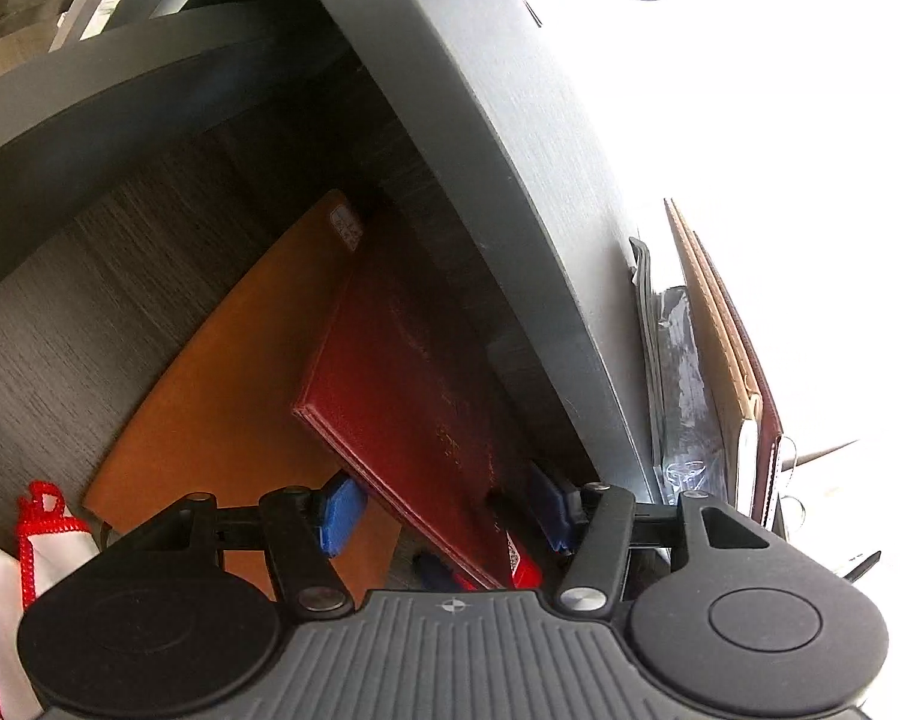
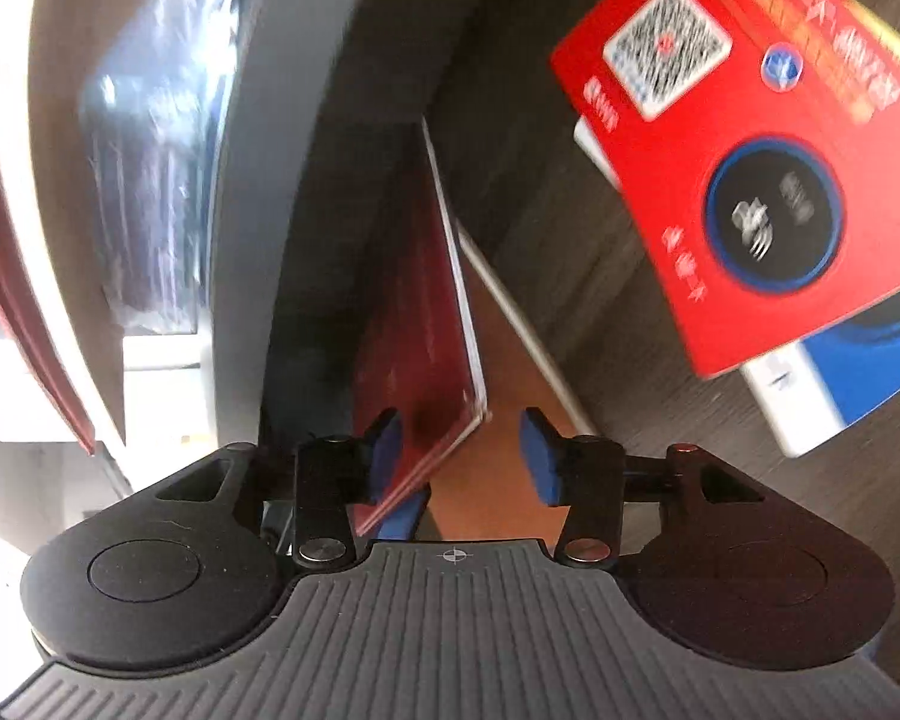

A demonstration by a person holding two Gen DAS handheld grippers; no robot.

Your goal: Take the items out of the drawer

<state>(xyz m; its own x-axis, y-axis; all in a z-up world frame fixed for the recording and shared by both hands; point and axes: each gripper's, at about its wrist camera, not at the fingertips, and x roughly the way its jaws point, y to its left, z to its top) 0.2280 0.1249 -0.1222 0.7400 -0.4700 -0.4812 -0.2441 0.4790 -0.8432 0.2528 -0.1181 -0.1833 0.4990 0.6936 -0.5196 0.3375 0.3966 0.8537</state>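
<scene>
Straddling the near corner of the dark red book (image 1: 414,360), both tools were inside the open drawer (image 1: 90,276), and that corner was the landmark for the coming move. The book stood tilted, its far long edge leaning against the drawer's dark side wall (image 1: 510,150) and its lower edge resting on an orange folder (image 1: 210,396) that lay flat on the drawer bottom. Its long axis ran away from the tools, toward the back of the drawer.

The left tool (image 1: 444,510) was wide open, its blue pads on either side of the book's near edge; contact could not be confirmed. The right tool (image 2: 468,456) was likewise open. In its view the left pad (image 2: 387,450) sat against, or just beside, the red cover, while the right pad (image 2: 540,456) stood apart from the page edge (image 2: 462,300), over the orange folder. Neither tool had hold of anything. The right tool appeared better aligned with the book's thin edge; closing it would likely pinch cover and pages together.

The book had a leather-like grained cover with faint gold lettering and white page edges: rigid, flat, thin. The folder looked smooth and matte. Beyond the book, a glossy red box (image 2: 750,150) with a printed code lay over a blue and white box (image 2: 840,384), blurred. The drawer bottom showed dark wood grain. A white bag with red cord trim (image 1: 24,546) lay to the left of the folder. Outside the wall, flat brown and clear-wrapped items (image 1: 708,360) stood on edge.
</scene>
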